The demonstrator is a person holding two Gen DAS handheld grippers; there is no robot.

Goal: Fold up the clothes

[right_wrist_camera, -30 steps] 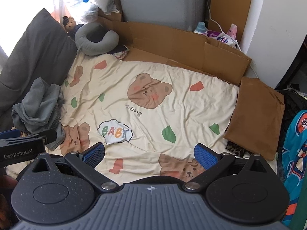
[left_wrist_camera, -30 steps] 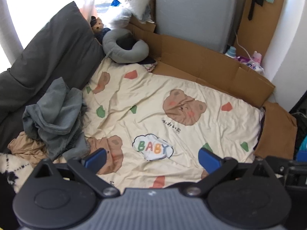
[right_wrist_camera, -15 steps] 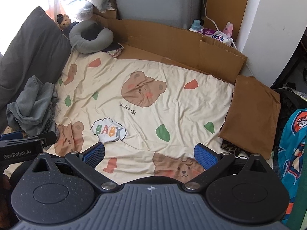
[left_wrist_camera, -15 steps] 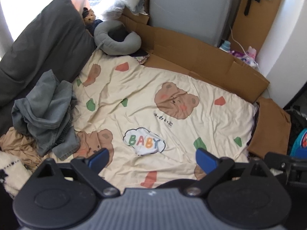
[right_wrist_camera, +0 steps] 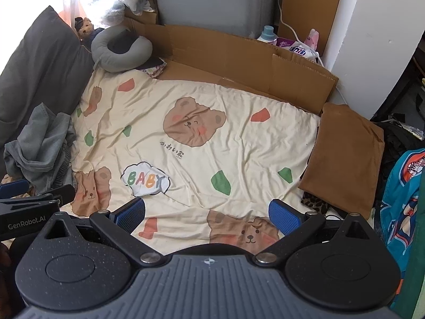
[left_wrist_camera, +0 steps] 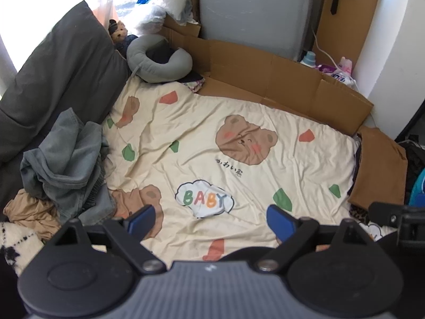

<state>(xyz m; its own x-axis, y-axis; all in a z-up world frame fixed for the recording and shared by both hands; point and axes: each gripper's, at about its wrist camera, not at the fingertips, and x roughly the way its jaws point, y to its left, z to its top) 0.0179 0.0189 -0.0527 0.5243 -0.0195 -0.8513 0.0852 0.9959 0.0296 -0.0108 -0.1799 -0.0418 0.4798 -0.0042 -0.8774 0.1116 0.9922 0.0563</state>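
A crumpled grey garment (left_wrist_camera: 66,164) lies heaped on the left of the bear-print cream blanket (left_wrist_camera: 212,138), with a tan garment (left_wrist_camera: 29,210) and a white-and-black patterned one (left_wrist_camera: 13,242) under it. A folded brown garment (right_wrist_camera: 348,154) lies at the blanket's right edge. My left gripper (left_wrist_camera: 209,220) hovers open over the blanket's near edge, just right of the heap, with nothing between its fingers. My right gripper (right_wrist_camera: 209,212) is also open and empty above the near edge. The left gripper (right_wrist_camera: 29,202) shows at the left of the right wrist view.
A dark grey pillow (left_wrist_camera: 61,79) and a grey neck pillow (left_wrist_camera: 159,63) sit at the back left. Cardboard (left_wrist_camera: 279,79) lines the far side below a grey cabinet (left_wrist_camera: 252,13). Bottles and packets (right_wrist_camera: 292,45) stand by the white wall. Teal printed fabric (right_wrist_camera: 401,199) hangs at the right.
The left gripper's blue pads have drawn a little closer together. Both views shifted only slightly, and no clothes have moved.
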